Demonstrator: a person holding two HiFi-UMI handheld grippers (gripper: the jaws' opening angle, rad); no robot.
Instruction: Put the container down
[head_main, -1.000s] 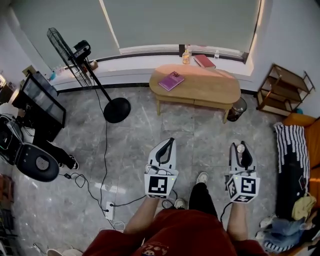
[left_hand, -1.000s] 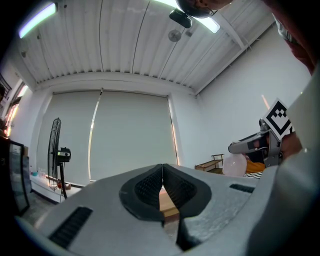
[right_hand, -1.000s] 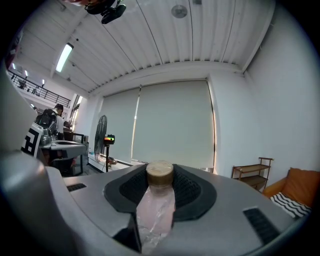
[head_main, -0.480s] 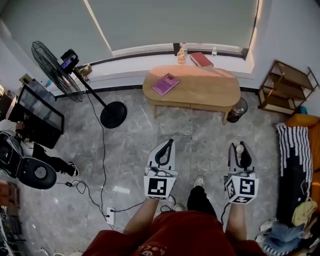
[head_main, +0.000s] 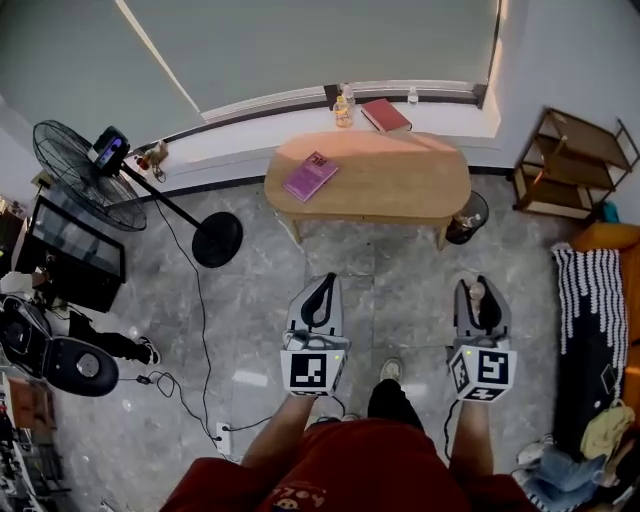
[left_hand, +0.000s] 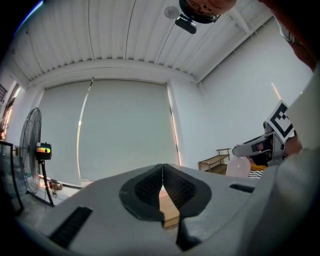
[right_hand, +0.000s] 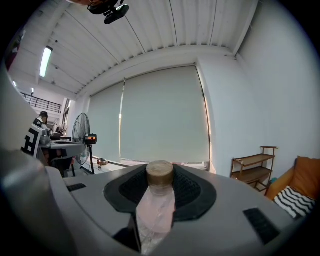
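The container (right_hand: 156, 212), a pale clear bottle with a tan cap, sat pinched between the jaws of the right gripper (head_main: 478, 297). The pads pressed on its upper body, and its long axis stood roughly upright with the cap uppermost. The left gripper (head_main: 321, 292) hung beside it on the left, its jaws pressed together on nothing.

Both tongs pointed toward the far side of the room. There the wooden table (head_main: 400, 185) stood well apart from them across open floor. The table's right end lay almost straight ahead of the right gripper, only slightly to its left. A purple book (head_main: 310, 175) lay on the table's left part, and the right part was bare.

If the table was the landing place, the bare right end was the spot nearest the loaded hand. The bottle would have had to travel far forward and then sink base-first. No view showed for certain where it was meant to go.
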